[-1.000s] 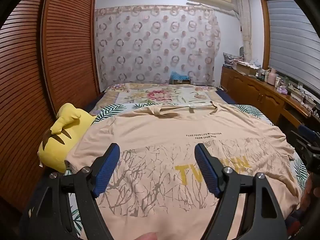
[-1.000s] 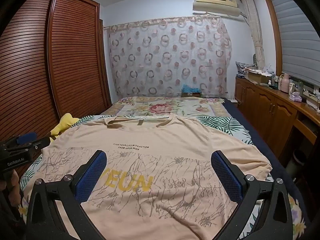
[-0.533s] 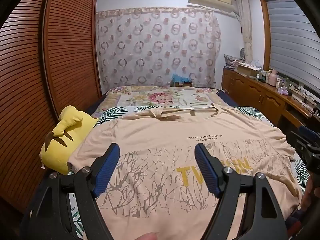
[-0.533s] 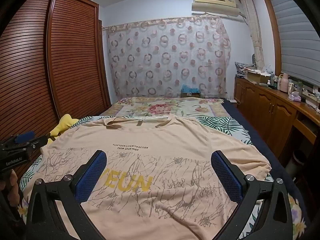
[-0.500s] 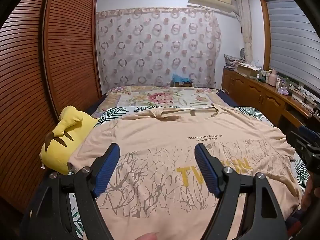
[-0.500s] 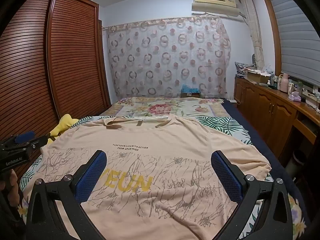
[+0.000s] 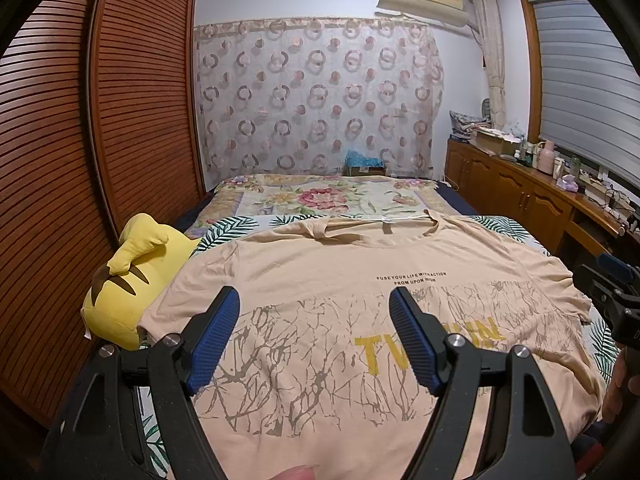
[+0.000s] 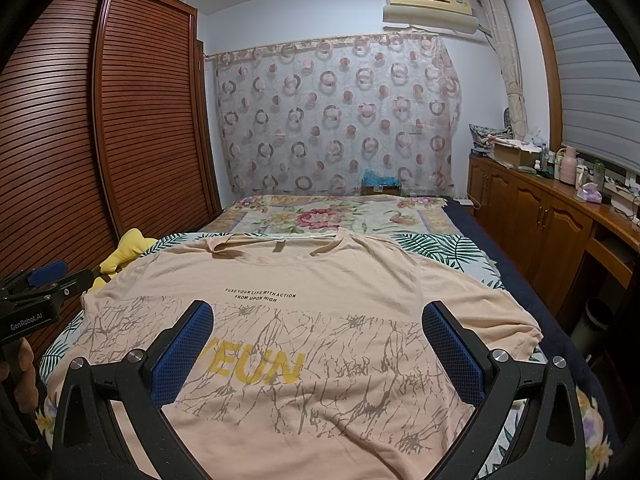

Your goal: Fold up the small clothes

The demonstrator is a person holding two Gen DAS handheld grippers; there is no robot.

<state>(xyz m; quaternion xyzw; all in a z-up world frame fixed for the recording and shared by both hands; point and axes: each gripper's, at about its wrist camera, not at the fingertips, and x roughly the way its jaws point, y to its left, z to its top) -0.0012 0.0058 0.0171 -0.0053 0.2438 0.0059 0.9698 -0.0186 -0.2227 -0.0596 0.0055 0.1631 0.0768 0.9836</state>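
Left wrist view, from your left edge across: the slatted wooden wardrobe (image 7: 120, 120) runs along the side of the bed (image 7: 320, 196), and a yellow plush toy (image 7: 132, 284) sits against it, touching the left sleeve of the T-shirt (image 7: 340, 280). Your left claw (image 7: 314, 336) hangs above the shirt's lower half, released, its blue pads (image 7: 212, 340) spread wide with nothing between them. The beige T-shirt lies flat and face up on the leaf-print sheet (image 7: 224, 230), collar toward the far end of the bed, small black lettering across the chest, grey branch print and yellow letters below. Beyond the collar lies a floral blanket (image 7: 320, 196), and behind that a circle-patterned curtain (image 7: 316, 96). At the far right edge you can see part of your right claw (image 7: 616, 292) beside the shirt's right sleeve, with a wooden cabinet (image 7: 520, 192) along that wall.

Right wrist view, again left to right: your left claw (image 8: 44, 284) shows at the left edge, near the shirt's left sleeve, with the plush toy (image 8: 124, 248) just past it. Your right claw (image 8: 318, 348) hovers over the lower part of the T-shirt (image 8: 320, 280), also released, blue pads (image 8: 452, 352) far apart and gripping nothing. The right sleeve spreads toward the bed's right edge, resting on the leaf-print sheet (image 8: 440, 246). The cabinet (image 8: 540, 216) stands further right, an air conditioner (image 8: 430, 4) high on the wall above the curtain (image 8: 336, 120).
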